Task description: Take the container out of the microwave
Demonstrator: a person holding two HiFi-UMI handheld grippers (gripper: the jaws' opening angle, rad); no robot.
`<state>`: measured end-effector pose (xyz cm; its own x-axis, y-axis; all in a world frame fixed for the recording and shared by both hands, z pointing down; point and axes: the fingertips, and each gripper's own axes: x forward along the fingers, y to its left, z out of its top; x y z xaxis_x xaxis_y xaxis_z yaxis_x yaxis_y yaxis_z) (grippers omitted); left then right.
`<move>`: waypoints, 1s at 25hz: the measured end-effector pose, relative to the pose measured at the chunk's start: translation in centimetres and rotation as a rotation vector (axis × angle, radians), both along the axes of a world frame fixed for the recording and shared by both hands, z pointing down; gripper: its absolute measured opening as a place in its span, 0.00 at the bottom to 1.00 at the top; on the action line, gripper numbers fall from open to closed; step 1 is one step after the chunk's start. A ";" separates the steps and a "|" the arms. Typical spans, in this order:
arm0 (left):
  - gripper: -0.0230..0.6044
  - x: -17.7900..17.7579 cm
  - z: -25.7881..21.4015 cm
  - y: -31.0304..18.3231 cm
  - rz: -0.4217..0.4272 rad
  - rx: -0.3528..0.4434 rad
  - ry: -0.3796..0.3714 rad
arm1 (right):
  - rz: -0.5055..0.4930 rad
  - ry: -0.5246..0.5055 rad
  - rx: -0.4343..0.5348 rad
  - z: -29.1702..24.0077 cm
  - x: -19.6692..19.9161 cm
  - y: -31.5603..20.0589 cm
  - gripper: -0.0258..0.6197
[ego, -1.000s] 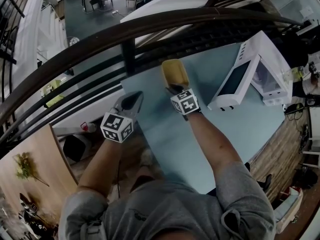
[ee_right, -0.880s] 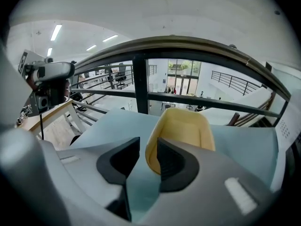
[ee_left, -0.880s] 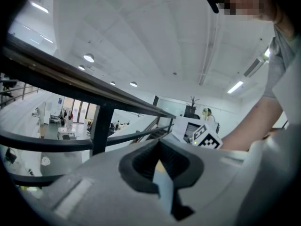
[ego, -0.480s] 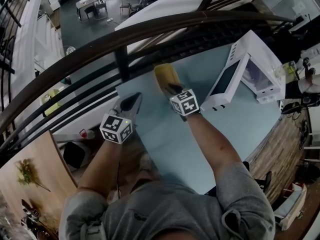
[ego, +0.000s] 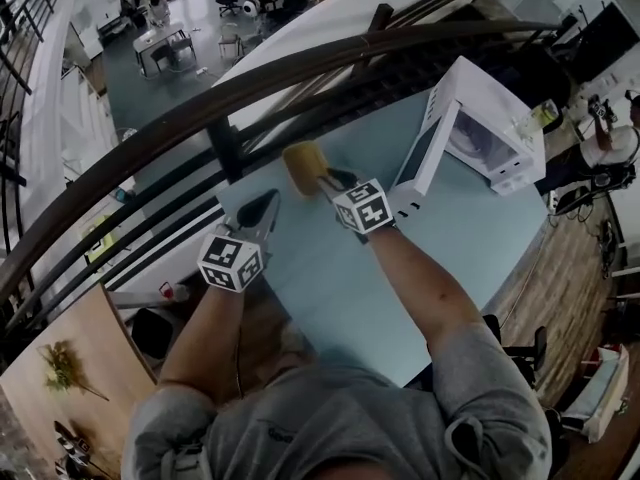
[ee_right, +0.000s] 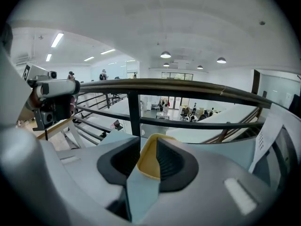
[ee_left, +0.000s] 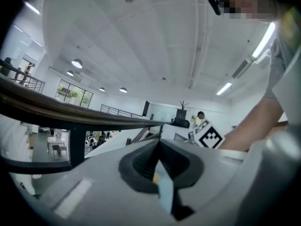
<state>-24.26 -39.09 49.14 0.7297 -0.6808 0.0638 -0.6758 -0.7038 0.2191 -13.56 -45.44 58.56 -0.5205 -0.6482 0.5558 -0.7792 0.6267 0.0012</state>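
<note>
The yellow container stands on the light blue table near its far edge, left of the white microwave, whose door hangs open. My right gripper hovers just at the container's near right side. In the right gripper view the container shows in the gap of the right gripper; the jaws are closing a little, and the pads do not press on it. My left gripper is off the table's left edge. In its own view the left gripper has its tips together, holding nothing.
A dark railing runs along the table's far side, with a lower floor of desks beyond it. The microwave shows at the right of the right gripper view. A wooden shelf stands at the lower left.
Both grippers have risen over the table. The container stays on the table and looks smaller and further left in the head view; the microwave has also slid left in view.
</note>
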 end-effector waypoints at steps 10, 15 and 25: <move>0.08 5.2 -6.6 2.9 0.068 0.095 0.004 | 0.011 -0.043 0.119 -8.6 2.7 2.5 0.21; 0.08 8.0 -9.4 5.0 0.098 0.137 -0.002 | 0.025 -0.056 0.175 -12.3 4.9 4.4 0.20; 0.08 13.2 -15.4 9.9 0.150 0.203 -0.008 | 0.096 -0.071 0.264 -19.3 11.8 9.3 0.20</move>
